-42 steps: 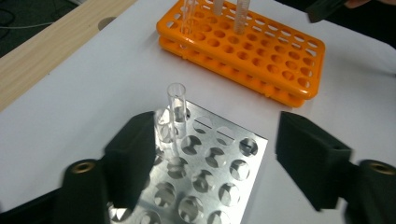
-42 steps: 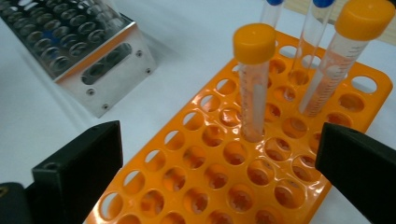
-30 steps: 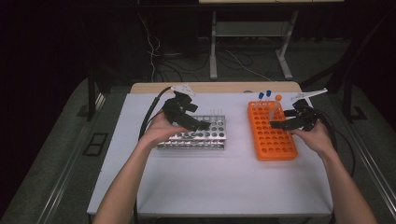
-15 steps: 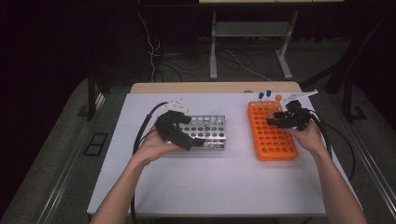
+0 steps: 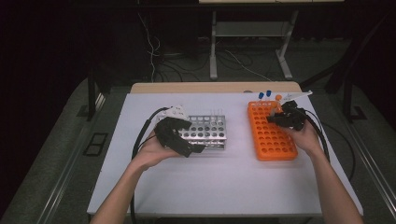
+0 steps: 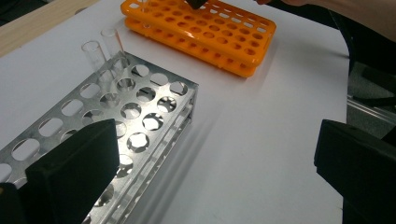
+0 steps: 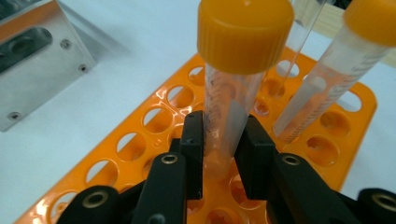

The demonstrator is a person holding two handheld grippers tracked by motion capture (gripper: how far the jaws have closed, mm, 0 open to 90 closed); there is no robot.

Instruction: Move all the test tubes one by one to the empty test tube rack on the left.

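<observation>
White table (image 5: 233, 182): two racks (image 5: 272, 132) (orange, metal)

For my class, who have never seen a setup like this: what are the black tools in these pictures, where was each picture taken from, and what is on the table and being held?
A person sits at a white table with a hand-held two-jaw gripper in each hand. The high view looks down from above; the two gripper views come from cameras riding on each tool.

On the table stand a metal tube rack holding empty glass tubes, and an orange tube rack with capped tubes.

The right gripper has just been closing, and its jaws now press on an orange-capped tube standing in the orange rack. The left gripper is open and holds nothing, hovering by the metal rack.
</observation>
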